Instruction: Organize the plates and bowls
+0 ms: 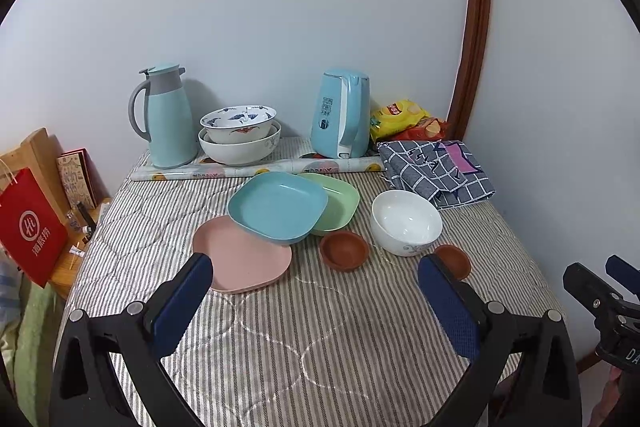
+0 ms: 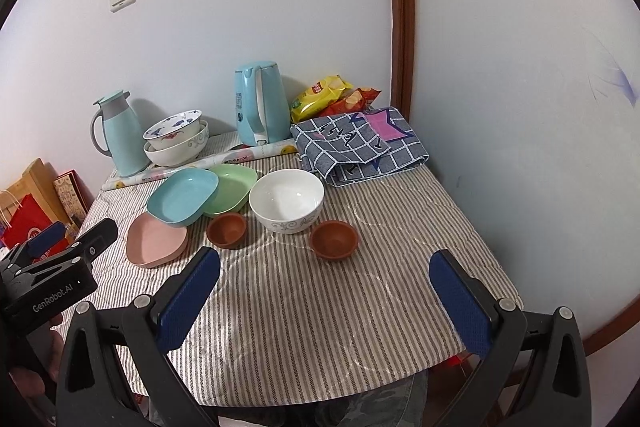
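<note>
Left wrist cam: our left gripper (image 1: 316,291) hangs over the near part of the table (image 1: 320,347) w/ fingers spread wide, nothing between them. Plenty of bare striped cloth in the near half, so room to move there. The dishes sit mid-table: pink plate (image 1: 244,259) nearest, blue plate (image 1: 278,205) tilted w/ its edge resting on the pink one and on the green plate (image 1: 340,203) behind it. Right of those, a brown bowl (image 1: 344,250), then the white bowl (image 1: 406,221) just beside it, then a second brown bowl (image 1: 454,259) partly hidden by our right finger. Far edge by the wall: thermos jug (image 1: 168,117), stacked patterned bowls (image 1: 240,133), kettle (image 1: 342,115) w/ print we can't read, chip bags (image 1: 400,115), checked cloth (image 1: 436,167). Left of the table, a red bag (image 1: 30,227) w/ a white logo, text too small to read.

Right wrist cam: right gripper (image 2: 324,283) also splayed wide and holding nothing, above the near right part, which is free cloth out to the right edge and the wall. The left gripper's body shows at far left and reads "GenRobot.AI".
</note>
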Demonstrator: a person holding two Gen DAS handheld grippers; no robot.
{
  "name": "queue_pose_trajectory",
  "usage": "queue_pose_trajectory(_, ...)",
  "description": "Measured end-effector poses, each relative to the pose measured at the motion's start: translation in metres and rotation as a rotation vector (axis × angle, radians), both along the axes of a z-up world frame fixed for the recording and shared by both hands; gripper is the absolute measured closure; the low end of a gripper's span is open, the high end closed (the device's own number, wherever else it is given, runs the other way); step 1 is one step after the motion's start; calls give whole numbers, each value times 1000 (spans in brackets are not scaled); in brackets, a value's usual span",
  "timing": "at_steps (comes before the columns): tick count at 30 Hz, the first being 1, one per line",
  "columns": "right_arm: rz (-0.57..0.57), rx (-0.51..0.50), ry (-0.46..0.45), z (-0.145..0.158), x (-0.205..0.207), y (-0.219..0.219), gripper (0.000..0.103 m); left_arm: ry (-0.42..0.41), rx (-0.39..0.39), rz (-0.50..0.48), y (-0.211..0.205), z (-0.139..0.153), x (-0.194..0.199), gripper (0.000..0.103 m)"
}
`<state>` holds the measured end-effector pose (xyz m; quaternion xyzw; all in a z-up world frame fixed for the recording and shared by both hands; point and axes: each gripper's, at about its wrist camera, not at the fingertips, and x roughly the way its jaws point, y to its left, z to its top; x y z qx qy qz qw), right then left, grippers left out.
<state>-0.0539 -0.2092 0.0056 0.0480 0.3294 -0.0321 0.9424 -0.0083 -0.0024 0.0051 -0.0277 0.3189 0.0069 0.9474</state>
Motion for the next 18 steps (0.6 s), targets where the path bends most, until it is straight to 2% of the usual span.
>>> queue_pose_trajectory(18, 3, -6, -5, -1, -1, -1, 0, 0, -5, -7, 0, 3, -3, 0)
